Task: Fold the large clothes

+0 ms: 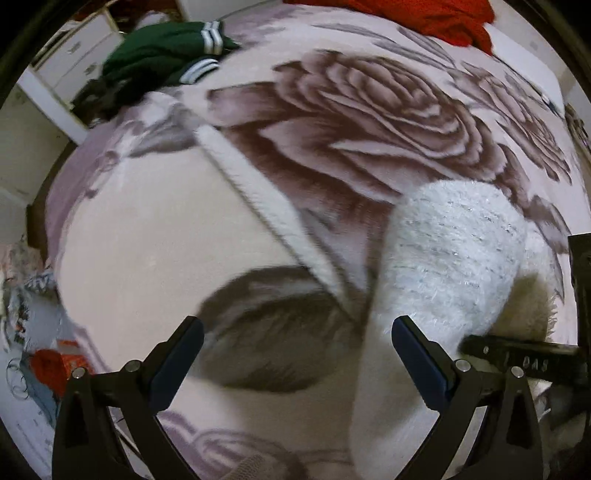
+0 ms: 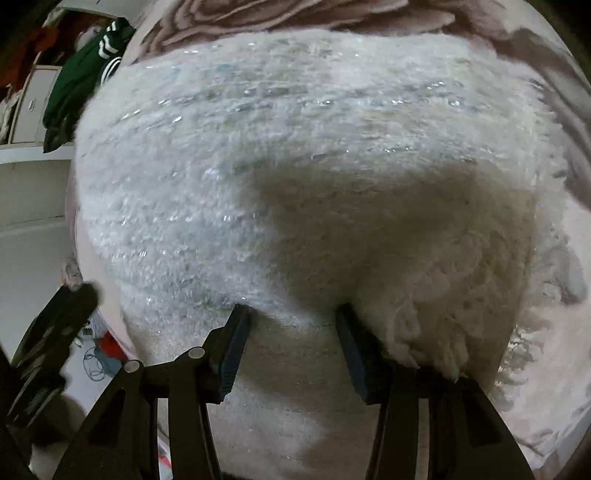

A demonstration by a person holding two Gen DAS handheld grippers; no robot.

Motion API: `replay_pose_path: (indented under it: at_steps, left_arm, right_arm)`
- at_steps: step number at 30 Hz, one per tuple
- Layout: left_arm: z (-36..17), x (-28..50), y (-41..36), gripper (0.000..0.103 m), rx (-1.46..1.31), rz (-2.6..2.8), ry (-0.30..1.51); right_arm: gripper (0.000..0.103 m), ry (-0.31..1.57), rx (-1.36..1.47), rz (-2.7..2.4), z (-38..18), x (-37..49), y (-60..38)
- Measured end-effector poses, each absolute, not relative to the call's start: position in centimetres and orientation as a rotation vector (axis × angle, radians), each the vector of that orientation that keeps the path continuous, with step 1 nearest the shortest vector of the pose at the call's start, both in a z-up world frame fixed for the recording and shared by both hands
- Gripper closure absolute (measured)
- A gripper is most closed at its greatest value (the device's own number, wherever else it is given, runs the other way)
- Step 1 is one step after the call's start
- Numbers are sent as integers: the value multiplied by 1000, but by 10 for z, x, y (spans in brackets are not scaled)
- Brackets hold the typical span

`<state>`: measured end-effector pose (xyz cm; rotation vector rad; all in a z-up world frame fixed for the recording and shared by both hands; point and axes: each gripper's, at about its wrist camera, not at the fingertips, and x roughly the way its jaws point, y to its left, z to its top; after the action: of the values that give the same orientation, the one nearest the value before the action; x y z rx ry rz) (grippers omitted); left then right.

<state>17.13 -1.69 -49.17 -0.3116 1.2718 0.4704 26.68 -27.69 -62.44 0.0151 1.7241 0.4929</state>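
While the right tool (image 2: 291, 328) sits low over the fluffy white sweater (image 2: 295, 166), its 2 fingers stand apart with knit bulging between and around them; nothing is pinched, so I judge it parted and pressing into or poised over the near edge rather than gripping. From this tool the sweater lies directly ahead and spreads wide to both sides, its long axis running across the view, left to right, with a shaggier, cream-toned part bunched just beside the right finger. The left tool (image 1: 297, 343) is also spread wide and holds nothing; beneath it is only the rose-patterned blanket (image 1: 351, 110) covering the bed, and the sweater lies off to its right, its near edge touching or just past the right fingertip. So the right hand is plainly the nearer one to the garment, and a fold would likely turn on that hand taking the near edge while the left comes over sideways to reach its end. On the dark bar of the right tool, seen at the right edge of the left wrist view, pale letters seem to read "DAS", though blurred. Farther ahead of the left tool a folded blanket hem runs diagonally; beyond it lie a green garment with white stripes (image 1: 166, 51) and a red cloth (image 1: 424, 18).
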Motion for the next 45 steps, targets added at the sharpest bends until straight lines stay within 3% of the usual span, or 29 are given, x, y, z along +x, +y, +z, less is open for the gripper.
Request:
replay_pose_path:
  at_steps: [4,7,9,14,15,19,26,31,34,45]
  left_arm:
    - [-468,171,-38,0,-348,417,1227]
    - [-477,184,-60,0,-324,363,1244]
    - [-488,190,-66,0,-293,354,1268]
    - [-496,184,-54,0,-345,338,1255]
    - [-497,181,-52,0,-360,326,1250]
    - [-519,168,-34,0,-559,192,1239]
    - [-564,173,-15,1,-990,-97,1142]
    - [-549,194,-41,19,-864,-146,1113]
    - [-532,196,-33,30,-908,-172,1084]
    - [-478,299,-20,31,-842,-290,1043]
  right_arm:
    - [49,1740,90,587,-590,272,-298]
    - [31,1659,260,626,-552,277,-353]
    - [27,1626,290,594,-545,278,-385]
    - [19,1652,193,527,-601,279,-424]
    - [13,1667,248,565,-616,278,-427]
    - [8,1740,524,723,-665,283,-436]
    - [9,1754,665,823,-685,293,-438]
    - [35,1716,761,825,-674,288,-449]
    - [42,1671,814,805,-658,286,-462]
    - [45,1473,889,790,-577,341,-495]
